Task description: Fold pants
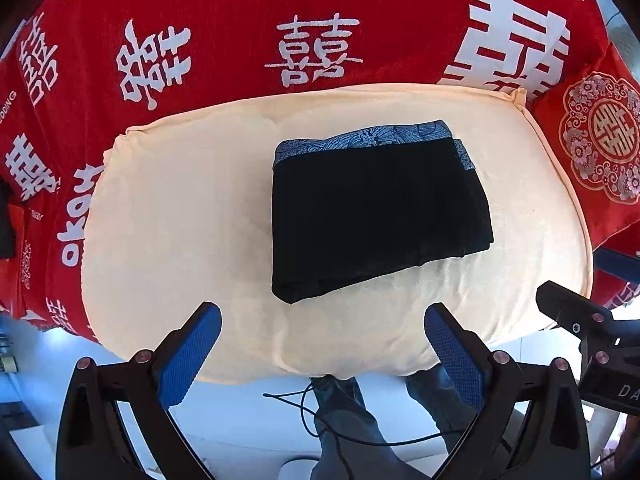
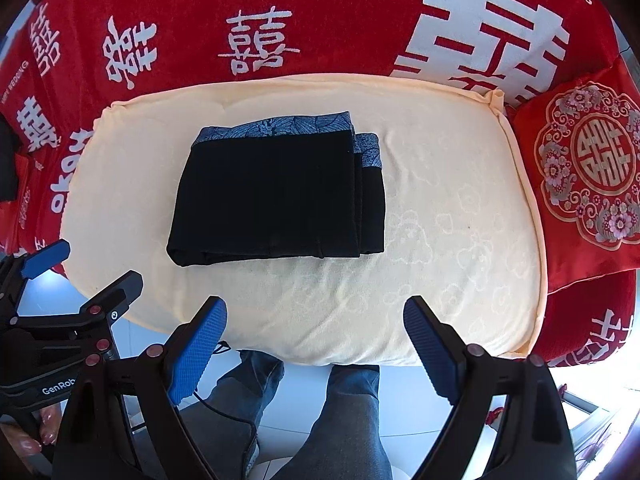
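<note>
One folded pants point(image 1: 376, 212) – two tools spread

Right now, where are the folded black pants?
The folded black pants lie on the cream cushion, left of centre in the right wrist view, ahead of both open grippers, with the red embroidered pillow far to their right.

Landmark: cushion point(image 2: 440, 216). On it: folded pants point(image 2: 276, 196), lying toward its left half in the right wrist view, waistband edge at the far side. Behind and around it: blanket point(image 2: 320, 20), spread under the cushion. Right of it, touching its far right corner: pillow point(image 2: 584, 168), leaning tilted. Before its near edge: left gripper point(image 1: 322, 320) and right gripper point(image 2: 314, 314), both held apart from the pants, fingers spread; person's legs point(image 2: 352, 408) below the near edge
</note>
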### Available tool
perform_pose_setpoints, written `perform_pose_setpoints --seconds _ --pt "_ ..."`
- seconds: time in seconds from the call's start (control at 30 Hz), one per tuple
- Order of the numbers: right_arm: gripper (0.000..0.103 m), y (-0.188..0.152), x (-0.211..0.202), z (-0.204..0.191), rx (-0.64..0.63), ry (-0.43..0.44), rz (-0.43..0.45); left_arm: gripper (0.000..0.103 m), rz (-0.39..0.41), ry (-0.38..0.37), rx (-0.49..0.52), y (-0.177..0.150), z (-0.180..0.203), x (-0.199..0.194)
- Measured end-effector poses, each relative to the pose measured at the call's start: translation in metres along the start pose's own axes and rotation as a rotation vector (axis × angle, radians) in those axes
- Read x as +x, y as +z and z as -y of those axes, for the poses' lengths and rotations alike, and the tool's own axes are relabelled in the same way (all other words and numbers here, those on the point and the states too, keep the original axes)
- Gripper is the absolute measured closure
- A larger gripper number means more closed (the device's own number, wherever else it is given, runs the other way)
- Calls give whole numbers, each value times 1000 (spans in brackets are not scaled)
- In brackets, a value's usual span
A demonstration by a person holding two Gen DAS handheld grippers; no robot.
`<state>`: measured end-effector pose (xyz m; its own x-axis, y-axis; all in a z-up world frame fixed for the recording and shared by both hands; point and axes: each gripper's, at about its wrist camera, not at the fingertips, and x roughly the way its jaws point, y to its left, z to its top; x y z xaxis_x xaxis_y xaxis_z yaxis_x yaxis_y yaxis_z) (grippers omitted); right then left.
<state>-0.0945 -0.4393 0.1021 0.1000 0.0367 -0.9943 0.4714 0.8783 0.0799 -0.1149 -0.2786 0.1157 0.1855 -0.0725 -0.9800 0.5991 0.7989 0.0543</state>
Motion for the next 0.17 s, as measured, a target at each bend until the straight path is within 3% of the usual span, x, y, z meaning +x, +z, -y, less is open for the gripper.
perform_pose_setpoints --seconds 0.17 --pt "11 1 3 3 1 -10 -4 2 50 -35 25 -1 2 -11"
